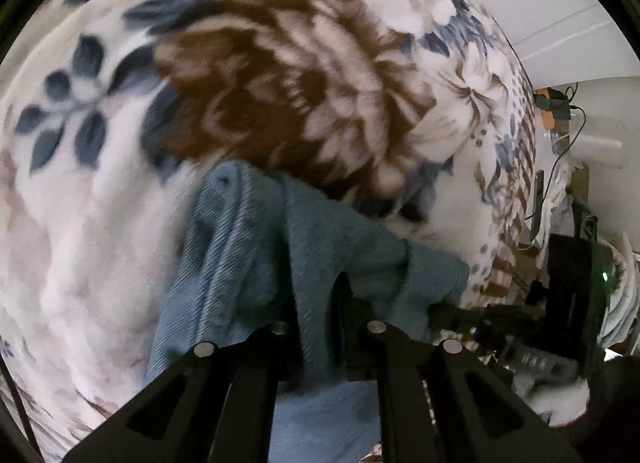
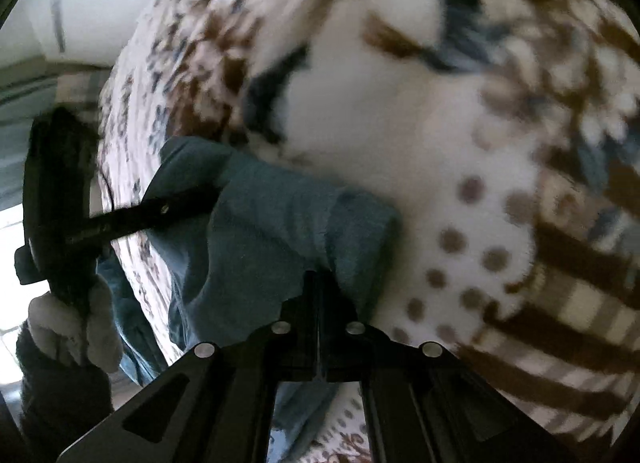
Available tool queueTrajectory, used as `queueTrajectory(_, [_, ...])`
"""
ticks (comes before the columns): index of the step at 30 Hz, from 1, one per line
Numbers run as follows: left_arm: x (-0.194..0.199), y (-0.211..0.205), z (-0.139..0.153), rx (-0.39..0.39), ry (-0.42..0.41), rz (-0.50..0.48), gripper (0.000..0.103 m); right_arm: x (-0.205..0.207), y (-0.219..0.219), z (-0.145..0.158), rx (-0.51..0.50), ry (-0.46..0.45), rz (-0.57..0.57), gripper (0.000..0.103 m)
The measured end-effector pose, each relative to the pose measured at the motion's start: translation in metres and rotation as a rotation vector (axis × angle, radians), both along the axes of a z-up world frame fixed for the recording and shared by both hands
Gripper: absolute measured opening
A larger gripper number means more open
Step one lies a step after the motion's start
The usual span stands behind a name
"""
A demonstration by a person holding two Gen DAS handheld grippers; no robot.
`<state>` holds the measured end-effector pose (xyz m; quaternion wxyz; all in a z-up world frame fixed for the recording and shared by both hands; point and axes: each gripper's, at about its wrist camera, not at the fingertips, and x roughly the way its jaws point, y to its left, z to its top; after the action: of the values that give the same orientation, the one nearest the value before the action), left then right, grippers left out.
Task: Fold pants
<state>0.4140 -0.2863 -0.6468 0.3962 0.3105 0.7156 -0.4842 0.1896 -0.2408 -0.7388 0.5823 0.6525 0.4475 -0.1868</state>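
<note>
The blue denim pants (image 1: 248, 247) hang bunched over a floral blanket. My left gripper (image 1: 316, 303) is shut on a fold of the pants, with cloth draped between and over its fingers. In the right wrist view the pants (image 2: 272, 223) stretch from my right gripper (image 2: 318, 283), which is shut on their edge, to the left gripper (image 2: 176, 207) at the left, held by a white-gloved hand (image 2: 76, 327). The right gripper also shows in the left wrist view (image 1: 480, 319) at the right, clamped on the same cloth. Both views are motion-blurred.
A white, brown and blue floral blanket (image 1: 280, 83) covers the bed under the pants and fills most of both views (image 2: 440, 123). A wall and cluttered shelf with cables (image 1: 568, 131) stand at the right. A window or pale wall (image 2: 60, 23) is at the left.
</note>
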Motion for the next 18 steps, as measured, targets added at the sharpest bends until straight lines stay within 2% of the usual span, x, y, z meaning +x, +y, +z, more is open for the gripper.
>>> queueTrajectory(3, [0.014, 0.007, -0.002, -0.006, 0.059, 0.068, 0.009, -0.011, -0.004, -0.003, 0.006, 0.016, -0.013, 0.000])
queueTrajectory(5, [0.017, 0.009, -0.001, -0.014, 0.104, 0.080, 0.012, -0.017, -0.008, -0.006, 0.064, -0.056, -0.041, 0.000])
queueTrajectory(6, [0.020, 0.009, 0.000, -0.016, 0.140, 0.092, 0.013, -0.021, -0.011, -0.007, 0.101, -0.083, -0.063, 0.003])
queueTrajectory(8, [0.032, 0.018, 0.000, -0.033, 0.219, 0.124, 0.021, -0.026, -0.015, -0.005, 0.158, -0.152, -0.102, 0.004])
queueTrajectory(9, [0.037, 0.024, -0.002, -0.031, 0.268, 0.145, 0.023, -0.027, -0.017, -0.002, 0.167, -0.178, -0.102, 0.010])
queueTrajectory(10, [0.041, 0.031, -0.004, -0.026, 0.283, 0.170, 0.025, -0.026, -0.018, 0.003, 0.161, -0.189, -0.091, 0.016])
queueTrajectory(12, [0.043, 0.046, -0.005, -0.023, 0.309, 0.209, 0.027, -0.021, -0.017, 0.008, 0.172, -0.228, -0.080, 0.056])
queueTrajectory(13, [0.042, 0.052, -0.004, -0.022, 0.311, 0.211, 0.028, -0.017, -0.015, 0.011, 0.176, -0.238, -0.074, 0.060])
queueTrajectory(16, [0.036, 0.065, 0.002, -0.005, 0.143, 0.169, 0.031, 0.009, -0.003, 0.009, 0.174, -0.216, 0.005, 0.058])
queueTrajectory(17, [0.035, 0.068, 0.003, 0.005, 0.090, 0.153, 0.031, 0.021, 0.000, 0.008, 0.142, -0.166, 0.071, 0.038])
queueTrajectory(18, [0.036, 0.071, 0.005, 0.004, 0.076, 0.160, 0.031, 0.030, 0.005, 0.007, 0.073, -0.061, 0.158, 0.010])
